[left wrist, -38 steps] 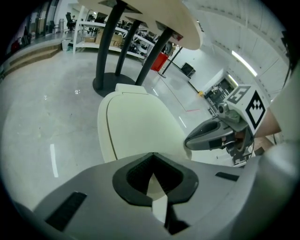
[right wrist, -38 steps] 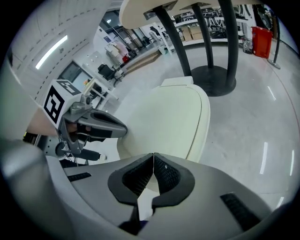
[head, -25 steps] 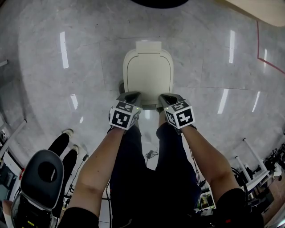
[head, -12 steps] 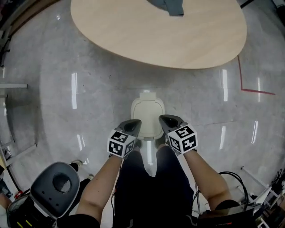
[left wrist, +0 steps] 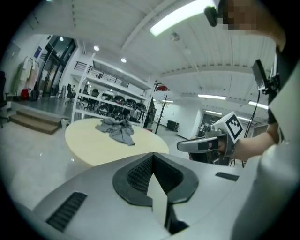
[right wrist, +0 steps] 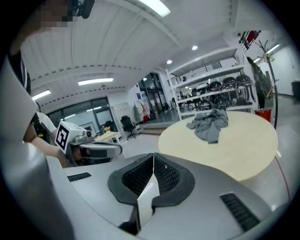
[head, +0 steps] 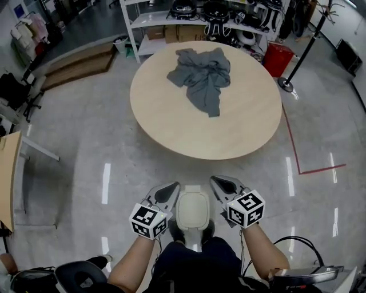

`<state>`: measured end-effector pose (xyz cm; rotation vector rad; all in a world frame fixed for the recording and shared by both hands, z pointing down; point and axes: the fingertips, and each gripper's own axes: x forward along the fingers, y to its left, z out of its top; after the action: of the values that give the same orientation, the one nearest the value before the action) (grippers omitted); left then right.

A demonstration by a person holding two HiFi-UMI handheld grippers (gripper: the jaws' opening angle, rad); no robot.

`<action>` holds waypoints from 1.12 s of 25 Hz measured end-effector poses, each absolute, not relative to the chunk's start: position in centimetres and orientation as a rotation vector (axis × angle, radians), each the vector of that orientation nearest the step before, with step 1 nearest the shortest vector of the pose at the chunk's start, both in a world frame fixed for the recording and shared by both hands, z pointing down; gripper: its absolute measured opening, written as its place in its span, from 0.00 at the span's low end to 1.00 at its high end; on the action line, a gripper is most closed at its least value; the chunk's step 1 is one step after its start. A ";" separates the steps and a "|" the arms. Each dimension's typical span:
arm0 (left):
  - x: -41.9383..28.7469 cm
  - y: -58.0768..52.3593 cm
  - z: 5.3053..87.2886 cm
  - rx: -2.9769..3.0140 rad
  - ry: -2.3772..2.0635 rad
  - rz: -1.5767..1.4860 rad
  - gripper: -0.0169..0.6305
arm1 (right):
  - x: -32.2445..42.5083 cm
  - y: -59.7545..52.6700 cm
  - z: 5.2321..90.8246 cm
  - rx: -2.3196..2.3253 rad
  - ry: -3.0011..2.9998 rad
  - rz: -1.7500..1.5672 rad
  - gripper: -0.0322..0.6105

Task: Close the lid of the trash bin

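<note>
The cream trash bin stands on the grey floor just in front of the person's legs, its lid lying flat and closed. My left gripper hovers at the bin's left and my right gripper at its right, both held above it and apart from it. In the left gripper view the left gripper has its jaws pressed together with nothing between them, and the right gripper shows alongside. The right gripper is likewise shut and empty in its own view. The bin is hidden in both gripper views.
A round wooden table with a crumpled grey cloth stands beyond the bin. Shelving, a red container and a coat stand lie behind it. Red floor tape runs at right; a black chair sits at bottom left.
The head view has risen and tilted up: the bin shrank and slid to the bottom, and the table came into view. Both grippers lifted away from the closed lid.
</note>
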<state>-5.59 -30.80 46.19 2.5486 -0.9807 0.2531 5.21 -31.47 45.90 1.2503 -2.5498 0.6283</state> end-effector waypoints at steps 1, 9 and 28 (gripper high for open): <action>-5.6 -30.9 44.0 2.575 -0.993 0.229 0.02 | 5.3 -31.5 43.8 1.263 -2.575 0.599 0.06; -5.2 -30.9 29.9 2.765 -1.098 0.014 0.02 | 6.2 -31.9 30.7 1.321 -2.747 0.342 0.06; -4.2 -23.2 24.9 2.781 -1.247 -0.043 0.02 | 6.3 -24.7 26.4 1.052 -2.907 0.060 0.06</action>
<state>-4.20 -23.24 24.89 2.7807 -1.2472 -0.0430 6.29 -24.71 26.37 1.0521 -2.9074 0.0605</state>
